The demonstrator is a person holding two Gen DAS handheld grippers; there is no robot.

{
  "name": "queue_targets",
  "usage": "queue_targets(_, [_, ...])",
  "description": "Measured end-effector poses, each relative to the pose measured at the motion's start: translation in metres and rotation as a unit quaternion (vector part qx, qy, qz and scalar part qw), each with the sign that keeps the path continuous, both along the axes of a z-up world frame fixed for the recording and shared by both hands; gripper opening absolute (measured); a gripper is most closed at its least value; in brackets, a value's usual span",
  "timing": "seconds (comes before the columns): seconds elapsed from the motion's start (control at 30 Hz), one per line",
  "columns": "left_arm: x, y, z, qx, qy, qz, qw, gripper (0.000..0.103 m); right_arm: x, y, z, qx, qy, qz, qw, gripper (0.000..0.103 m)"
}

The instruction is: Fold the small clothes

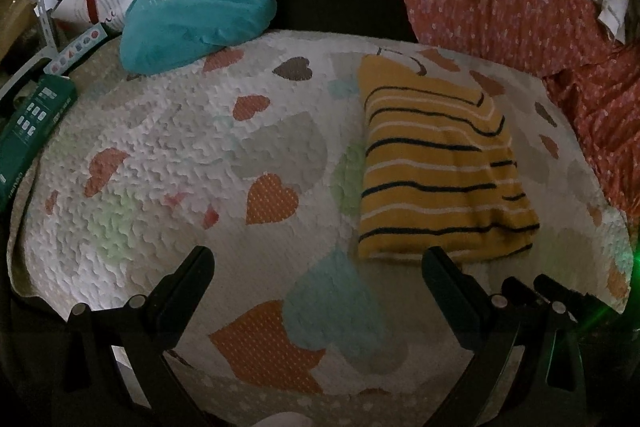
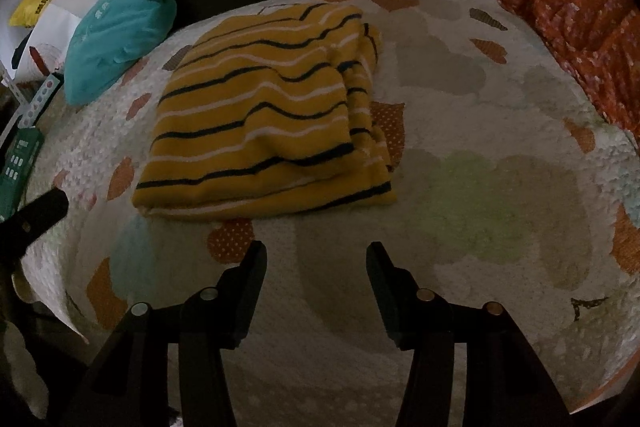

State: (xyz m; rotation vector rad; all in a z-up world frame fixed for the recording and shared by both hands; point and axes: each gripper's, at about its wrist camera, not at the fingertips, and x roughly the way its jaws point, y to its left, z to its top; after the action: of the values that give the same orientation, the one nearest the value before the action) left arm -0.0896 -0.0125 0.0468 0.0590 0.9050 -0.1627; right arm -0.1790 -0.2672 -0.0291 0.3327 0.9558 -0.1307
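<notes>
Heart-print quilt (image 1: 168, 131) covers bed, teal pillow (image 1: 200, 11) at far edge, red floral cloth (image 1: 520, 11) beyond. Yellow striped garment (image 2: 260, 115) lies folded flat on quilt. Left hand-held gripper (image 1: 318, 265) and right hand-held gripper (image 2: 316, 259) both spread wide, holding nothing, just short of garment.

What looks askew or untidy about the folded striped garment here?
The yellow striped garment is folded, but unevenly: on its right side the lower layers stick out past the top layer. Both grippers are open and clear of it.
</notes>
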Motion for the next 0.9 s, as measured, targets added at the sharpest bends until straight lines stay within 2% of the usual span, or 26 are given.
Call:
queue_targets(0.1, [0.003, -0.001, -0.006, 0.014, 0.012, 0.003, 0.9998, 0.103, -0.001, -0.009, 0.007, -0.006, -0.014, -0.023, 1.000, 0.056])
queue_targets(0.17, [0.006, -0.001, -0.012, 0.020, 0.024, 0.006, 0.9995, 0.103, -0.001, -0.028, 0.011, 0.003, -0.027, -0.059, 0.998, 0.058])
queue_targets(0.3, [0.014, 0.002, -0.026, 0.013, 0.064, 0.013, 0.9978, 0.103, 0.000, -0.078, 0.007, 0.081, -0.039, -0.136, 0.987, 0.058])
queue_targets(0.37, [0.014, 0.002, -0.029, 0.018, 0.069, 0.016, 0.9973, 0.103, 0.001, -0.090, 0.007, 0.108, -0.044, -0.149, 0.982, 0.058])
queue_targets(0.5, [0.016, 0.000, -0.031, 0.023, 0.072, 0.017, 0.9970, 0.103, 0.020, -0.085, 0.011, 0.125, -0.048, -0.113, 0.985, 0.058])
queue_targets(0.6, [0.015, -0.002, -0.030, 0.021, 0.072, 0.015, 0.9971, 0.103, 0.040, -0.064, 0.012, 0.122, -0.052, -0.062, 0.989, 0.058])
queue_targets(0.63, [0.015, -0.003, -0.030, 0.022, 0.071, 0.013, 0.9972, 0.103, 0.046, -0.057, 0.009, 0.118, -0.046, -0.049, 0.991, 0.056])
queue_targets(0.67, [0.014, -0.004, -0.030, 0.023, 0.069, 0.012, 0.9973, 0.103, 0.052, -0.051, 0.006, 0.114, -0.039, -0.034, 0.992, 0.038])
queue_targets(0.7, [0.014, -0.005, -0.030, 0.025, 0.067, 0.011, 0.9974, 0.103, 0.058, -0.046, 0.000, 0.113, -0.028, -0.025, 0.993, 0.009])
queue_targets(0.8, [0.013, -0.007, -0.030, 0.027, 0.064, 0.008, 0.9975, 0.103, 0.059, -0.053, -0.013, 0.123, -0.002, -0.049, 0.991, 0.006])
queue_targets(0.9, [0.013, -0.007, -0.030, 0.023, 0.068, 0.005, 0.9974, 0.103, 0.053, -0.067, -0.020, 0.113, 0.024, -0.078, 0.990, 0.005])
